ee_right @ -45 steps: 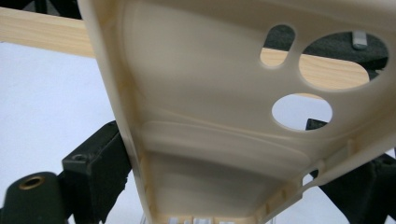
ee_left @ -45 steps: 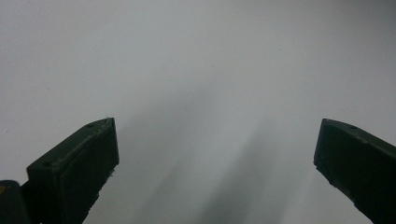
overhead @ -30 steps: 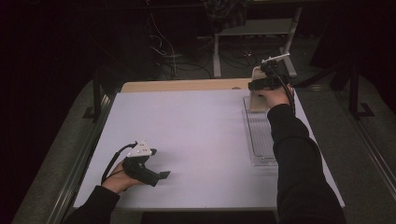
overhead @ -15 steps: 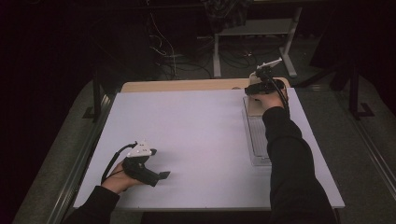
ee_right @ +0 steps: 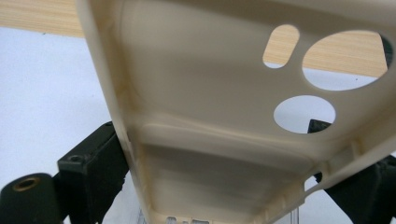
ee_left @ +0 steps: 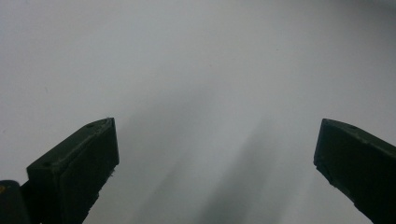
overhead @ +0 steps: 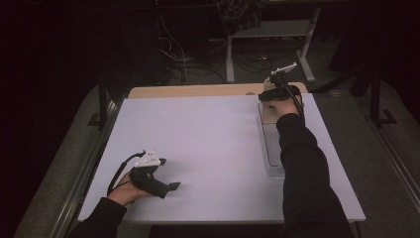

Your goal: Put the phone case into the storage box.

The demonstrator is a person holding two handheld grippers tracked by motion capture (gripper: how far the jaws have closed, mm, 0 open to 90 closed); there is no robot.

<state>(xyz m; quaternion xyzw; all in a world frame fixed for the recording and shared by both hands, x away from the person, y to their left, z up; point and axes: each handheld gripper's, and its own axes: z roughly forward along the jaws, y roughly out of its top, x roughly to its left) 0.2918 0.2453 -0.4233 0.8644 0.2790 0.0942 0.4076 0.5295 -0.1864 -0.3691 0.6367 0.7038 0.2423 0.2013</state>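
Observation:
A cream phone case (ee_right: 196, 93) with round camera cut-outs is tilted between the black jaws of my right gripper (ee_right: 229, 163), which is shut on its lower end. In the high view, that right gripper (overhead: 268, 99) is at the far right of the white table (overhead: 208, 134), and the phone case (overhead: 268, 112) hangs just over the far end of a clear tray (overhead: 273, 151). My left gripper (overhead: 171, 187) rests at the front left, its jaws wide open. Only bare white tabletop lies between the jaws of the left gripper (ee_left: 215, 144).
A strip of bare wood (overhead: 198, 91) runs along the table's far edge. Metal rails (overhead: 81, 173) flank both sides of the table. Beyond the far edge stand a stand's legs (overhead: 230, 64) and loose cables (overhead: 173, 54) on a dark floor.
My right gripper has come slightly nearer and to the left, lowering the phone case toward the tray's far end. The left gripper has not moved.

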